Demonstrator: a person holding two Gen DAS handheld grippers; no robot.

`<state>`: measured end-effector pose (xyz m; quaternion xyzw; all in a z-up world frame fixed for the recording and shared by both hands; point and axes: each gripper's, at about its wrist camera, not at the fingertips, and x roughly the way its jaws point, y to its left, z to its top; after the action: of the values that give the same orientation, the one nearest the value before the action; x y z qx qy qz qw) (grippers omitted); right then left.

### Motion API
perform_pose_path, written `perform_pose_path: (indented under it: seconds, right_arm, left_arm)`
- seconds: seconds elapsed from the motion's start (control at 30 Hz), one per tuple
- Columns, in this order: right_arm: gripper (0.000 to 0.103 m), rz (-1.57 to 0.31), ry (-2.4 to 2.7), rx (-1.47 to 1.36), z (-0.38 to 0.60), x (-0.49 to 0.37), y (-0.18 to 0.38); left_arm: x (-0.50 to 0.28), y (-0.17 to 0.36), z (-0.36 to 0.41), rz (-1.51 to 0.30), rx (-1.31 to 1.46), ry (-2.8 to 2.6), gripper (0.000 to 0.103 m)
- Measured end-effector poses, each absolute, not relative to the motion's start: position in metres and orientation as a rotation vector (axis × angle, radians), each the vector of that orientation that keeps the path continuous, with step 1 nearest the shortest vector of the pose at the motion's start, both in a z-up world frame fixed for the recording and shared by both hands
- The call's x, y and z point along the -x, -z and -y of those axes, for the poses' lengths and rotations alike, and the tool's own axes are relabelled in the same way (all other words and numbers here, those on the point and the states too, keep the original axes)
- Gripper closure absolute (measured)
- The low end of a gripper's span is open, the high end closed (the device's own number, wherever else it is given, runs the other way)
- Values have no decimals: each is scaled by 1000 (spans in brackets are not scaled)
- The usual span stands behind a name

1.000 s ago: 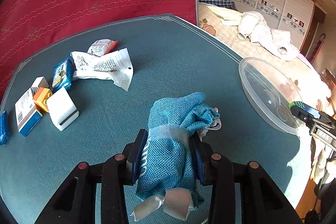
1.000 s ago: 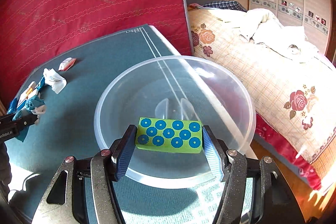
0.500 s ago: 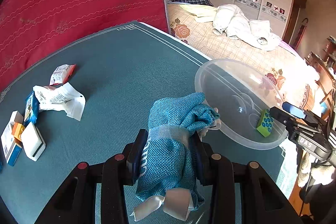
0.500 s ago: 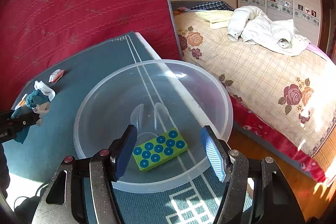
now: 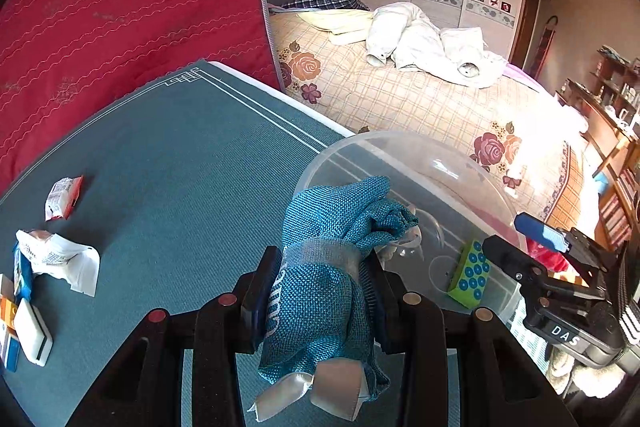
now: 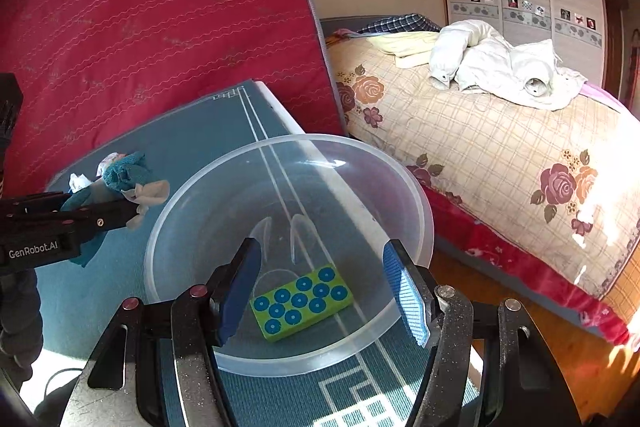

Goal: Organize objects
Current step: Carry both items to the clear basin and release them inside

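The teal cloth bundle (image 5: 324, 283) has swung across the desk (image 5: 180, 155) and now sits right at the near rim of the clear bowl (image 6: 416, 195), while the green block (image 6: 302, 301) that was between the right tongs (image 6: 326, 283) now lies loose on the bowl's floor. The bundle, wrapped with a pale band and trailing white ribbon ends, is pinched at its waist by the left tongs (image 5: 320, 291), jaws narrow and pads pressing into the fabric on both sides. The right tongs stand apart over the bowl with nothing between the pads; the block rests below them, clear of both. The job now, I'd say, is getting the bundle fully over the rim before letting go: carry it past the near wall so the loose ribbon tails don't catch on the edge, and release toward the open side of the bowl, away from the block. The right tongs hang over that same bowl, so the two tools are close and could bump. The left tongs angle steeply down at the bowl's edge, the right ones slope down more gently from the opposite side. Further out on the desk, a crumpled white wrapper (image 5: 60, 259), a small red-edged packet (image 5: 62, 197) and little boxes (image 5: 24, 327) still wait well apart from the bowl.
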<state>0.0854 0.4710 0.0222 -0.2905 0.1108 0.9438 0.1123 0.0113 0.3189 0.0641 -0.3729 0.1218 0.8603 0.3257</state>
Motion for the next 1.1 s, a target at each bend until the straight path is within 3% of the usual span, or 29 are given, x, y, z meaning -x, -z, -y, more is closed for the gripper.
perform_pose_path:
  seconds: [0.2, 0.23, 0.27, 0.33, 1.1]
  right_arm:
    - [38, -269, -2782, 809, -468, -84, -25]
    - [38, -271, -2784, 808, -468, -83, -25]
    - [38, -275, -2784, 809, -468, -83, -24]
    - [38, -280, -2782, 813, -469, -82, -23]
    - [38, -236, -2821, 852, -445, -81, -25]
  left_arm:
    - [0, -63, -344, -312, 974, -2232, 59]
    - [2, -62, -348, -309, 974, -2232, 52]
    - [4, -62, -350, -303, 972, -2230, 33]
    - [6, -63, -349, -265, 969, -2230, 8]
    - [-12, -59, -280, -262, 981, -2417, 1]
